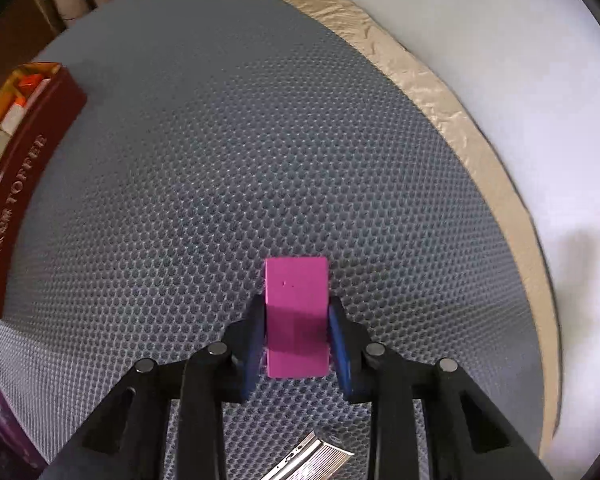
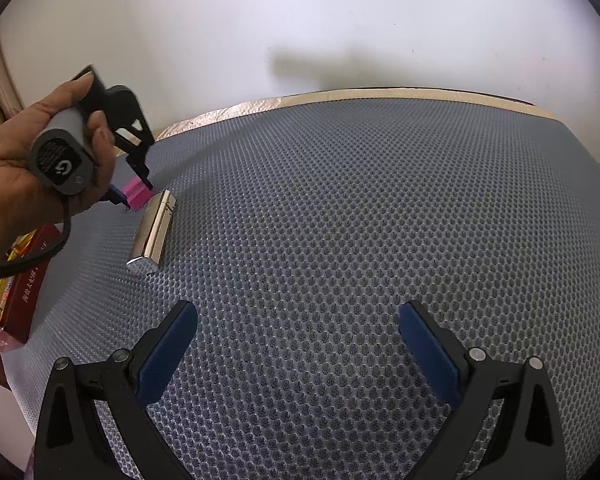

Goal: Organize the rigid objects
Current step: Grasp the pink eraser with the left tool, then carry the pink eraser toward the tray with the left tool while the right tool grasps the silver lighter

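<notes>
A flat magenta block [image 1: 296,316], rectangular and matte, is clamped on its two long sides. Just beside it a shiny silver metal bar [image 2: 153,232] lies flat on the grey honeycomb mat [image 2: 340,220]. At the mat's edge stands a dark red toffee box [image 1: 16,208] holding colourful pieces.

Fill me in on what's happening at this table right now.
A person is sorting small items on a grey mesh mat with two hand-held grippers. The left gripper is clamped on a pink block, held just above the mat. The right gripper is open and holds nothing. A shiny metal bar lies on the mat beside the pink block. A dark red box with items inside sits at the mat's left edge.
</notes>
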Action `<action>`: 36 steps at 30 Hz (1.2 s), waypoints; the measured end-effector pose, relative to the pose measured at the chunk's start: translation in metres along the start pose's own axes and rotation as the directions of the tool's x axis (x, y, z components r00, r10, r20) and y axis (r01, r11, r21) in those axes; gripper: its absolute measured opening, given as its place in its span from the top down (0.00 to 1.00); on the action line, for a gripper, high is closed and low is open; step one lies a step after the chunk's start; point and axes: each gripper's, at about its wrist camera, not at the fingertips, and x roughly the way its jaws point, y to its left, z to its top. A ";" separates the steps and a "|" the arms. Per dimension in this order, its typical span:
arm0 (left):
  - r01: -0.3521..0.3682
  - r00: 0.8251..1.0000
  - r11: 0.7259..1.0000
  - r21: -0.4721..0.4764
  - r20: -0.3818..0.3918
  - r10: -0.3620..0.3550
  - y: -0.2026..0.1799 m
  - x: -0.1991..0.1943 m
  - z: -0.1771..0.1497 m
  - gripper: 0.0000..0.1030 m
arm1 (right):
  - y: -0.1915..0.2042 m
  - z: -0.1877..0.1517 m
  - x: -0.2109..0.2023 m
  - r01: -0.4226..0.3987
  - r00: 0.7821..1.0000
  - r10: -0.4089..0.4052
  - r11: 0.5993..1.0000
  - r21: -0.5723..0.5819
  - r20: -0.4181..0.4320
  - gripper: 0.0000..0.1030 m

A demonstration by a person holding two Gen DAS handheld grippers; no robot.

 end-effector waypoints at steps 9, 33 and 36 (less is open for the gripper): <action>0.158 0.986 0.923 0.352 -0.003 -0.168 0.041 -0.031 -0.015 0.71 | 0.002 0.000 0.006 0.015 1.000 -0.015 1.000 -0.008 -0.017 0.01; 0.129 0.932 0.786 0.604 0.198 -0.305 0.318 -0.158 -0.083 0.71 | 0.142 0.049 0.060 -0.095 0.993 0.082 0.983 -0.160 -0.086 0.10; 0.110 0.927 0.816 0.567 0.238 -0.290 0.343 -0.168 -0.069 0.71 | 0.153 0.056 0.078 -0.067 0.991 0.048 0.985 -0.157 -0.124 0.16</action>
